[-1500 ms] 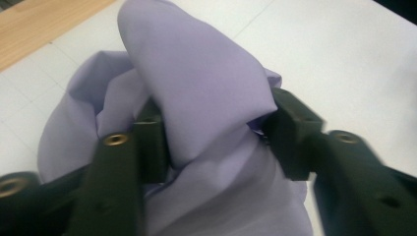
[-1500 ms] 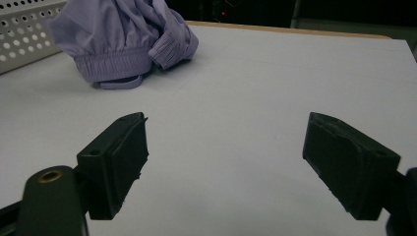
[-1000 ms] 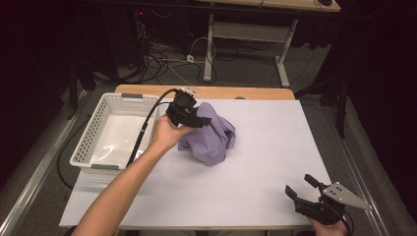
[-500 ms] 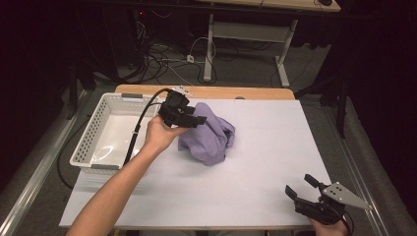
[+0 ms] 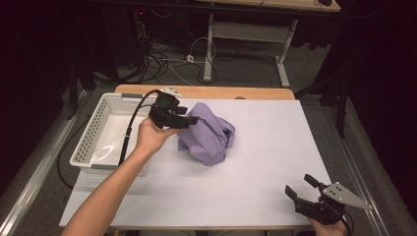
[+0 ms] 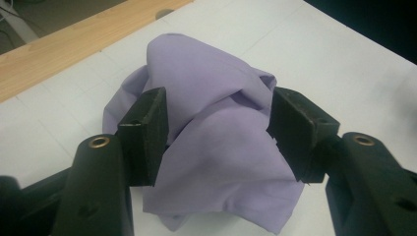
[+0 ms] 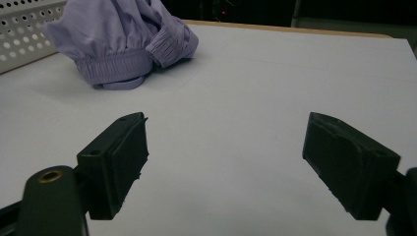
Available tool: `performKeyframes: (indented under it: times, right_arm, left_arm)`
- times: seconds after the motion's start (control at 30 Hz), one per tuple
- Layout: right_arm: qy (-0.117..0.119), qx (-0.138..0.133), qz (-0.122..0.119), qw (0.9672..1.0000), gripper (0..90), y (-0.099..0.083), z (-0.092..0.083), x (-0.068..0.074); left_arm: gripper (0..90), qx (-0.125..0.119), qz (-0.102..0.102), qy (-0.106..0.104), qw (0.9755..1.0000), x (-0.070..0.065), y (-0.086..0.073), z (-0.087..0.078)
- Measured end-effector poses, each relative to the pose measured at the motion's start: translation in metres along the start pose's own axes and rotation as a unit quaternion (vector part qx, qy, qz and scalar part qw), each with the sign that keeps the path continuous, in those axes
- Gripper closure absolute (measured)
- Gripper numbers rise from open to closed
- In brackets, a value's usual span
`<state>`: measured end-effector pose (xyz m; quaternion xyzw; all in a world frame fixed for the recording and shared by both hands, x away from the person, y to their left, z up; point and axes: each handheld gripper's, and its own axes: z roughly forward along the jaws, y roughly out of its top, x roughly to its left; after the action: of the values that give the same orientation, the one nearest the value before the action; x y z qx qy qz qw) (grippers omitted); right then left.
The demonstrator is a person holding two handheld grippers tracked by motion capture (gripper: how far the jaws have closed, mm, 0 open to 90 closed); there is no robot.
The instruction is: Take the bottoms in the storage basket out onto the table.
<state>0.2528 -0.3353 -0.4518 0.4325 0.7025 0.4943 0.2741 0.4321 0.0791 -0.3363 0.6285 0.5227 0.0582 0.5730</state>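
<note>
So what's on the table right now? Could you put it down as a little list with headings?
cloth: crumpled purple garment on the white table, beside the basket
basket: white perforated basket at the table's left edge
left gripper: left gripper just above the garment, jaws open on either side of a fold, not pressing on it
right gripper: right gripper low at the table's near right corner, jaws wide open, nothing between them

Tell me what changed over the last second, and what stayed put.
The left gripper drew back a little toward the white basket, off the crumpled purple garment; its jaws stand open with the cloth ahead of them, not gripped. The garment kept its place on the table. The right gripper stayed open at the near right corner.
</note>
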Motion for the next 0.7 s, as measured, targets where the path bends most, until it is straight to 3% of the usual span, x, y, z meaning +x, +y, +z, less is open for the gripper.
performKeyframes:
  times: [0.7]
  right_arm:
    - [0.000, 0.000, -0.002, 1.0000, 17.9, 0.000, 0.000, 0.000]
  left_arm:
    - [39.2, -0.015, 0.005, 0.008, 0.9998, 0.008, 0.001, -0.020]
